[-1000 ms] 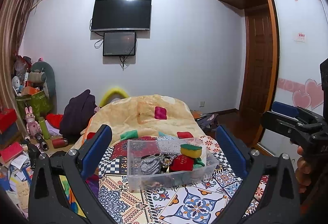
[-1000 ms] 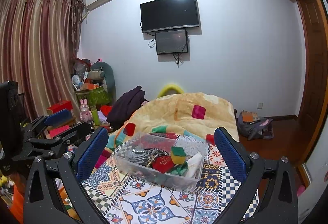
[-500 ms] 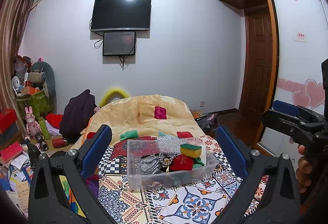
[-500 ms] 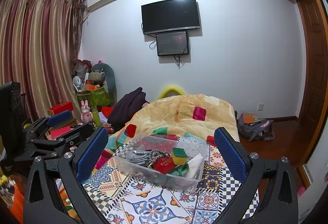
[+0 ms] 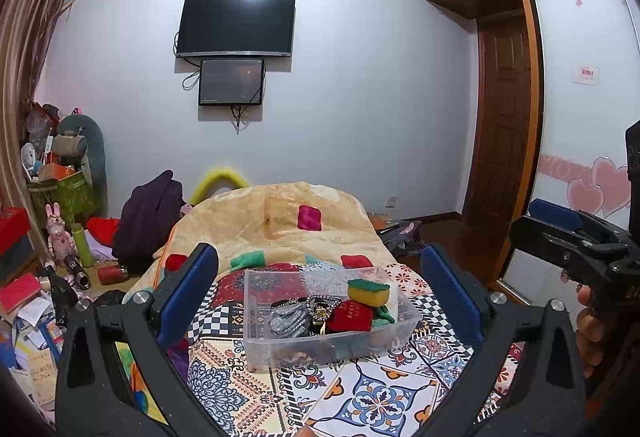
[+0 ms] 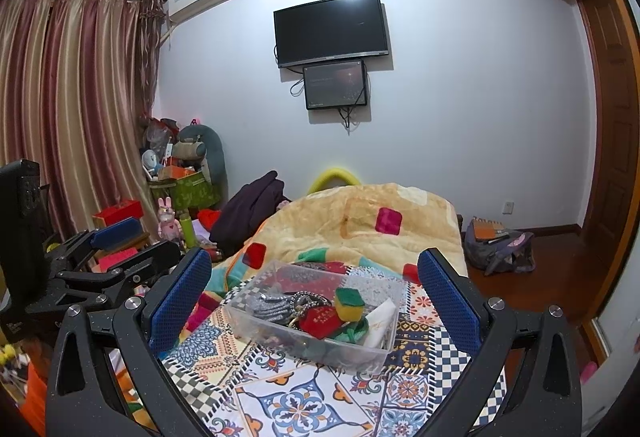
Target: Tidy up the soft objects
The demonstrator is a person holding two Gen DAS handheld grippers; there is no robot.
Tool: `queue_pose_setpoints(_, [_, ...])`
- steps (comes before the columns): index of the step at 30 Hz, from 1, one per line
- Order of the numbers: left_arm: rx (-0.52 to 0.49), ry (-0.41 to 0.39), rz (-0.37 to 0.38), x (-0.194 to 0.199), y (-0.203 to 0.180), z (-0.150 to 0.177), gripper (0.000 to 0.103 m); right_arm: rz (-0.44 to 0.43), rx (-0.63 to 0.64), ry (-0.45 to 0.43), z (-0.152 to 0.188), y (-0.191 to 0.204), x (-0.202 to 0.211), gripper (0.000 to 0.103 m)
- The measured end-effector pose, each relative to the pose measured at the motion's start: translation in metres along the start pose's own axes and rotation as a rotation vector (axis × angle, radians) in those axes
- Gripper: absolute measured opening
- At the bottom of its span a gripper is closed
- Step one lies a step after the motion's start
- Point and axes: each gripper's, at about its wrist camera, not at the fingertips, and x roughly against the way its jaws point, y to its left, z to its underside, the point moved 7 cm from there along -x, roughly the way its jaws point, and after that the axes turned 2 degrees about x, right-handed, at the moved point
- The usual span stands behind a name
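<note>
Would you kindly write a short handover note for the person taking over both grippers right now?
Left gripper: open, empty, held above the patterned cloth, aimed at the clear bin.
Right gripper: open, empty, facing the same bin from the other side.
Things: the bin sits on the cloth on the bed. Inside are a yellow-green sponge on top, a red pouch, a grey glittery item, a green piece and something white at one end.
Done: the soft items visible are in the bin.
Left: I see none loose on the cloth; check nearby before finishing.
</note>
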Motion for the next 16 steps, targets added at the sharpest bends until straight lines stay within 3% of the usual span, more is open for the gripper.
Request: queue_pose_setpoints(16, [-0.011, 0.003, -0.002, 0.0020, -0.0013, 0.0011, 0.103, 0.013, -0.011, 0.035, 0.0048, -0.0037, -0.0080, 0.103])
